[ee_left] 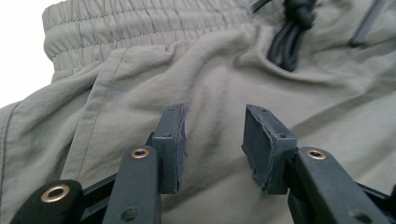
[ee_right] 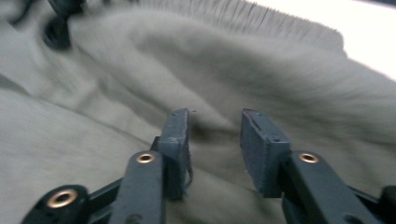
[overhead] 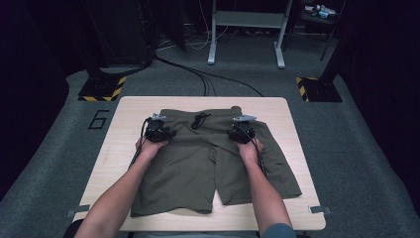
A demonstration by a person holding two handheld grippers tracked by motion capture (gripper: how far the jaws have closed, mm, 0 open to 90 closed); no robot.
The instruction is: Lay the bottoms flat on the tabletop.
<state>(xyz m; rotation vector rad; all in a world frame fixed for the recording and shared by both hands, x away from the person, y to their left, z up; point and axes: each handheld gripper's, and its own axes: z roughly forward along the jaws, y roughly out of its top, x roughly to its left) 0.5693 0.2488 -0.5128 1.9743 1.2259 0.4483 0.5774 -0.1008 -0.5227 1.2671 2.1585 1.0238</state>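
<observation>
A pair of olive-green shorts lies spread flat on the light wooden table, waistband at the far side and both legs running back toward the person, whose forearms come in over the near edge. On the left, the left gripper rests over the upper left of the shorts, just short of the elastic waistband; from its own camera the jaws stand partly apart with bare, slightly rumpled fabric showing between them, nothing pinched. In the middle of the waist sits the dark drawstring, knotted and lying loose on the cloth. Further right, the right gripper sits over the upper right of the shorts, its jaws likewise partly apart above the fabric, gripping nothing, though that view is blurred.
</observation>
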